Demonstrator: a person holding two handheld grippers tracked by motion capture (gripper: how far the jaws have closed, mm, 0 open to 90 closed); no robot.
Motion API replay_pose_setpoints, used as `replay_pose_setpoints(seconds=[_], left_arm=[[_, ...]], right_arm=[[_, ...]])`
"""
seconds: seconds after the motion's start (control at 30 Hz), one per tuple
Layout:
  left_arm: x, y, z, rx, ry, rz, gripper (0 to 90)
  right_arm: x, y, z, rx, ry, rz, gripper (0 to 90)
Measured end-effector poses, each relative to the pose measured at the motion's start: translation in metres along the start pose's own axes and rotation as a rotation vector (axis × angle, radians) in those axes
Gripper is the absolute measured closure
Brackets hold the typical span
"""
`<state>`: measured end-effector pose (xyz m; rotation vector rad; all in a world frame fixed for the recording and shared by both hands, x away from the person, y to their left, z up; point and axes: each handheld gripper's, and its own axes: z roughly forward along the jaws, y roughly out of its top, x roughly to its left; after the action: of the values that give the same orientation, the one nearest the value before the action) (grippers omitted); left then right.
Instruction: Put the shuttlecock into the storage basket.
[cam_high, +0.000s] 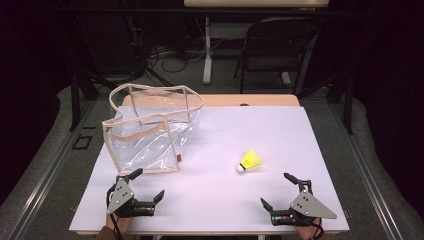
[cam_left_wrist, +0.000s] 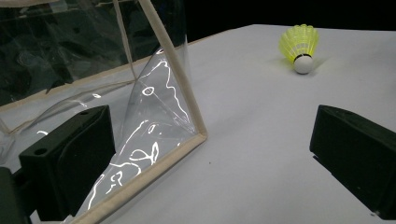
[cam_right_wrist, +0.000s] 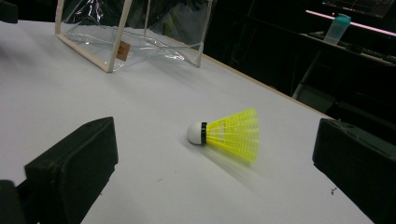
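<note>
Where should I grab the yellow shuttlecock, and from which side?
Probably by the white cork head, not the skirt: the shuttlecock lies on its side, head toward the near left. The open right gripper is nearest; come in low from its side.

no readable text, small tag on clear bag (cam_right_wrist: 123, 50) illegible

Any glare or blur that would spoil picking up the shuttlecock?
Left gripper view: bright glare streaks on the clear bag; shuttlecock sharp. Right gripper view: shuttlecock crisp with a soft shadow, background dark. High view: evenly lit white table, surroundings dim.
</note>
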<state>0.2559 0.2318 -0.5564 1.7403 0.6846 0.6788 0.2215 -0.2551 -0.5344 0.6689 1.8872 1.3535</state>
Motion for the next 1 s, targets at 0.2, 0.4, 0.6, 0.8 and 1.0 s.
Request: replay_pose_setpoints(seconds=[0.2, 0.4, 0.6, 0.8, 1.0], left_arm=[[0.0, 0.002, 0.002, 0.006, 0.006, 0.004, 0.2], [-0.004, 0.005, 0.008, 0.012, 0.0, 0.006, 0.2], [-0.011, 0.008, 0.018, 0.028, -0.017, 0.025, 0.2], [-0.012, 0.01, 0.024, 0.031, -0.031, 0.02, 0.1], [-0.016, 0.012, 0.032, 0.037, -0.05, 0.026, 0.1]], right_arm=[[0.0, -0.001, 0.002, 0.01, 0.008, 0.01, 0.0], [-0.002, -0.002, 0.002, 0.016, 0.006, 0.022, 0.0], [-0.002, -0.002, 0.004, 0.016, 0.014, 0.022, 0.0], [-0.003, -0.002, 0.006, 0.019, 0.017, 0.021, 0.0], [-0.003, -0.002, 0.009, 0.025, 0.024, 0.021, 0.0]])
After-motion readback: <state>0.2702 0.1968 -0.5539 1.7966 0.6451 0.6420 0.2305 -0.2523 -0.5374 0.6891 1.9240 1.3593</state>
